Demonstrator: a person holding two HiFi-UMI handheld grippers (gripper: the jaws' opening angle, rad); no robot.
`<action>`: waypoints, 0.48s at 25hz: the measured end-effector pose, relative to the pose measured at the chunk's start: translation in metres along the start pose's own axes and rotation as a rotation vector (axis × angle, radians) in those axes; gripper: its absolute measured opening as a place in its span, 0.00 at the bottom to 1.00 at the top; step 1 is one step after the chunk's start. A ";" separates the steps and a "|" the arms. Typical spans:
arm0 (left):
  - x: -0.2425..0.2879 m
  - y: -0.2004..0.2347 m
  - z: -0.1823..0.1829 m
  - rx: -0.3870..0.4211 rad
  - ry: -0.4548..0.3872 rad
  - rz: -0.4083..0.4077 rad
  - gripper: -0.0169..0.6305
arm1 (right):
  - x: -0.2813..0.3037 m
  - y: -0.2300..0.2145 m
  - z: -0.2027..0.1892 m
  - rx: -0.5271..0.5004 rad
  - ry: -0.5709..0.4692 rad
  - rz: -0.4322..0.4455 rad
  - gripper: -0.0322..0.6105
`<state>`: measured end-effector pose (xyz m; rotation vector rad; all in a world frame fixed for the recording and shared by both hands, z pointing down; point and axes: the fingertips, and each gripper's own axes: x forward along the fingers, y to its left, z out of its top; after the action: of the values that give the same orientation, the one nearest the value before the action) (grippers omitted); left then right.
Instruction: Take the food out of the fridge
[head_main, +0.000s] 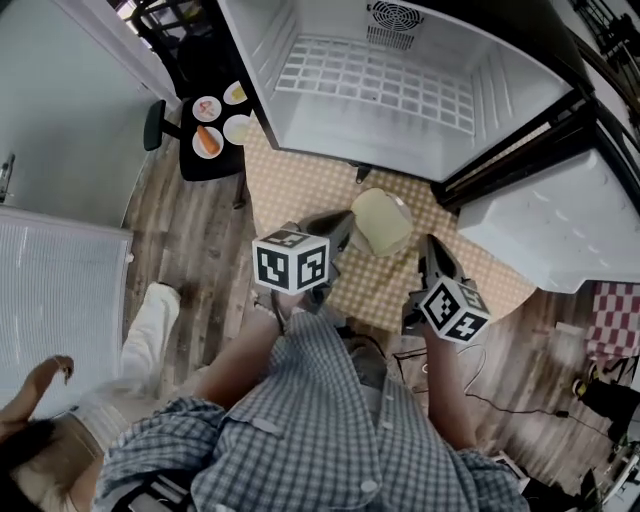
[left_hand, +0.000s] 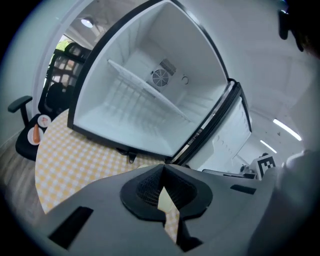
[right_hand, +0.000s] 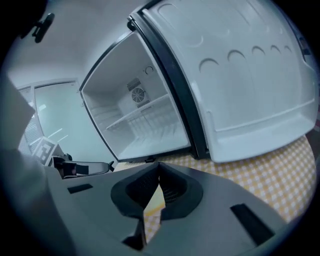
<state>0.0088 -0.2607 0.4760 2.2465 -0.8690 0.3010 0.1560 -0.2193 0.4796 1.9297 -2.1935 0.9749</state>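
A pale cream plate (head_main: 380, 222) hangs tilted in front of the open fridge (head_main: 400, 80), between my two grippers. My left gripper (head_main: 349, 228) is shut on its left rim, and my right gripper (head_main: 430, 243) is shut on its right rim. In the left gripper view the jaws (left_hand: 162, 167) meet at the tip, with a cream sliver of the plate (left_hand: 162, 200) behind them. The right gripper view shows its jaws (right_hand: 158, 165) meeting too, over a sliver of the plate (right_hand: 154, 200). The fridge's wire shelf (head_main: 370, 75) is bare. What lies on the plate is hidden.
The fridge stands on a yellow checked mat (head_main: 290, 200), its door (head_main: 560, 220) swung open to the right. A black chair (head_main: 215, 125) at the upper left bears several small plates of food. Another person's hand (head_main: 50, 375) and leg (head_main: 150, 320) are at the lower left.
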 end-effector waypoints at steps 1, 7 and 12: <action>-0.003 -0.005 0.007 0.025 -0.014 -0.006 0.04 | -0.003 0.005 0.007 -0.028 -0.012 0.006 0.06; -0.023 -0.036 0.045 0.170 -0.114 -0.015 0.04 | -0.022 0.037 0.049 -0.190 -0.102 0.033 0.06; -0.042 -0.058 0.066 0.219 -0.170 -0.042 0.04 | -0.045 0.055 0.084 -0.223 -0.211 0.041 0.06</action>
<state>0.0136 -0.2541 0.3793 2.5197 -0.9123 0.1956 0.1452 -0.2203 0.3696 1.9690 -2.3421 0.5230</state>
